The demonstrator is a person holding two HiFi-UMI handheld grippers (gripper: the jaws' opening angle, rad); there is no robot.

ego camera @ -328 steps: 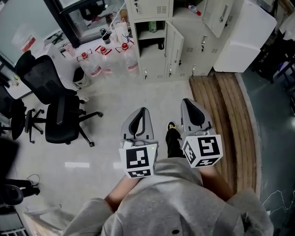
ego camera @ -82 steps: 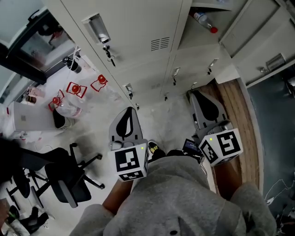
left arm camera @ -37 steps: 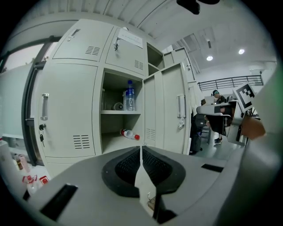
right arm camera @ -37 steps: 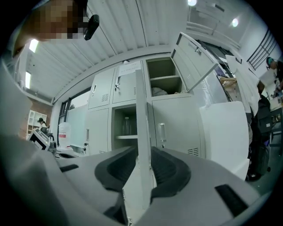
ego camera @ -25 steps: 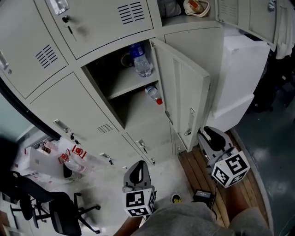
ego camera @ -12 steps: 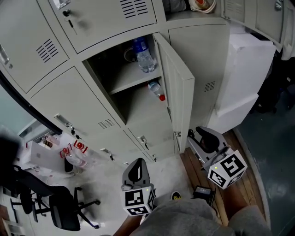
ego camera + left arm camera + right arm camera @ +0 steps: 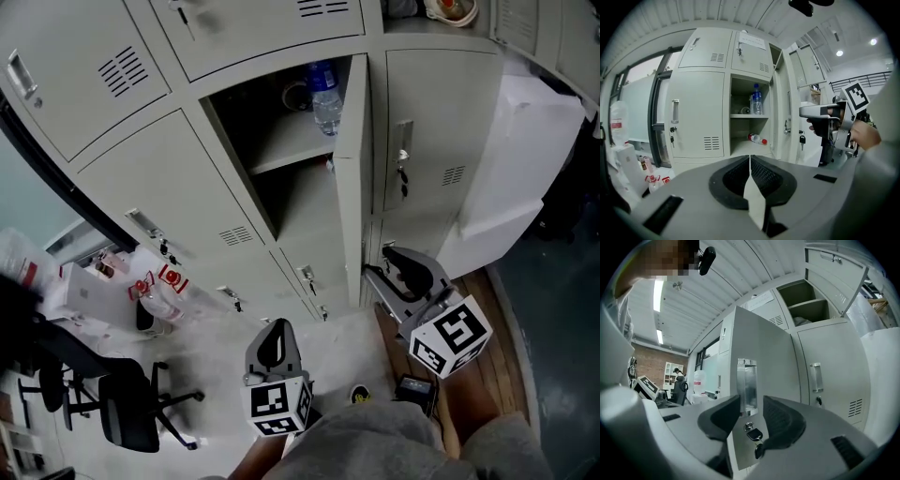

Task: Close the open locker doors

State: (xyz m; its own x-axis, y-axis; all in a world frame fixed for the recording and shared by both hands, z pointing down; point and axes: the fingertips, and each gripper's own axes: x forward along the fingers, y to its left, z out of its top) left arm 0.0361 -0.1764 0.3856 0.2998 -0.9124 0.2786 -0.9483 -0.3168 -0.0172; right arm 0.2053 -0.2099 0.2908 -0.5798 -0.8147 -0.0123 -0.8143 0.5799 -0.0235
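A bank of grey lockers (image 7: 178, 183) is seen against the wall, above a pale floor (image 7: 211, 352). The jaws of the right gripper (image 7: 753, 416) are spread wide, having just been opening, and the recessed handle (image 7: 746, 386) and key (image 7: 752, 432) of the open locker door (image 7: 764, 352) are framed in the gap; no pad is seen pressing. The jaws of the left gripper (image 7: 750, 165) are brought together on nothing and aimed at the open compartment (image 7: 749, 136), where a water bottle (image 7: 757, 99) is stood on the shelf (image 7: 745, 116).

Bright, even light from ceiling lights (image 7: 658, 290); faint shadows; gripper views bulge and darken at corners; nearest parts soft.
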